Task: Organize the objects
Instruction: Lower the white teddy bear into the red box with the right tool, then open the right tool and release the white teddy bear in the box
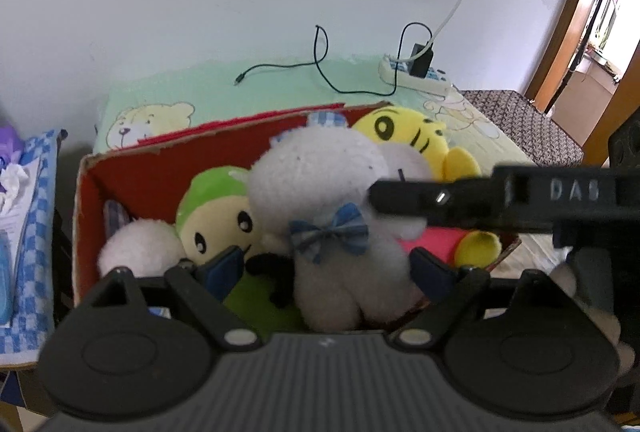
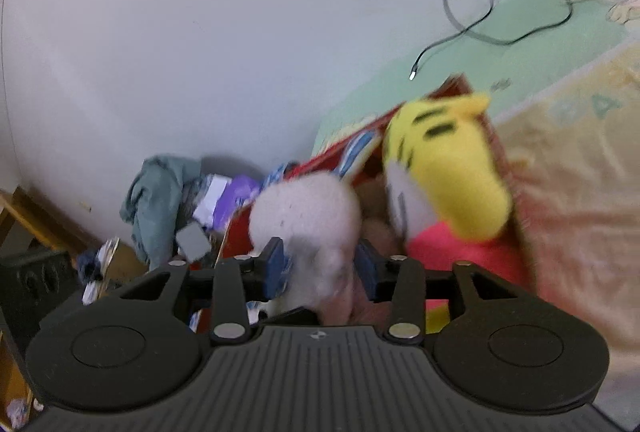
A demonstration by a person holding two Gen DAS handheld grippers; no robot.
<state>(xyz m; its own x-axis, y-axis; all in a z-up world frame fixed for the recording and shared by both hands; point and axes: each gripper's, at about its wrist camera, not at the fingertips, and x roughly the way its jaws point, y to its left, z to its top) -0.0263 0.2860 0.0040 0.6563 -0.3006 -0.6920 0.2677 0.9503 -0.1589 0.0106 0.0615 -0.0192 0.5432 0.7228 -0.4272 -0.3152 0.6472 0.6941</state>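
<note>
From the left wrist camera, the left gripper (image 1: 326, 268) hangs over a red cardboard box (image 1: 132, 173) packed with soft toys, its blue-padded fingers (image 1: 224, 268) spread wide on either side of a white plush lamb (image 1: 320, 191) with a blue checked bow; the pads sit apart from the lamb's body, so this gripper is released. Beside the lamb lie a green-and-cream plush (image 1: 218, 211), a small white plush (image 1: 140, 248) at the box's left end, and a yellow striped tiger plush (image 1: 412, 135) at the far right corner. The right gripper's black body (image 1: 480, 203) reaches in from the right, its tip against the lamb's head. Behind the box, a black cable (image 1: 320, 59) and a power strip (image 1: 416, 75) lie on a green bedsheet (image 1: 240, 71). From the right wrist camera, blurred, the right gripper (image 2: 322, 268) is clenched on the white plush lamb (image 2: 308, 216), pads pressing both its sides, above the red box (image 2: 236, 244); the tiger plush (image 2: 444, 167) sits just right of it.
</note>
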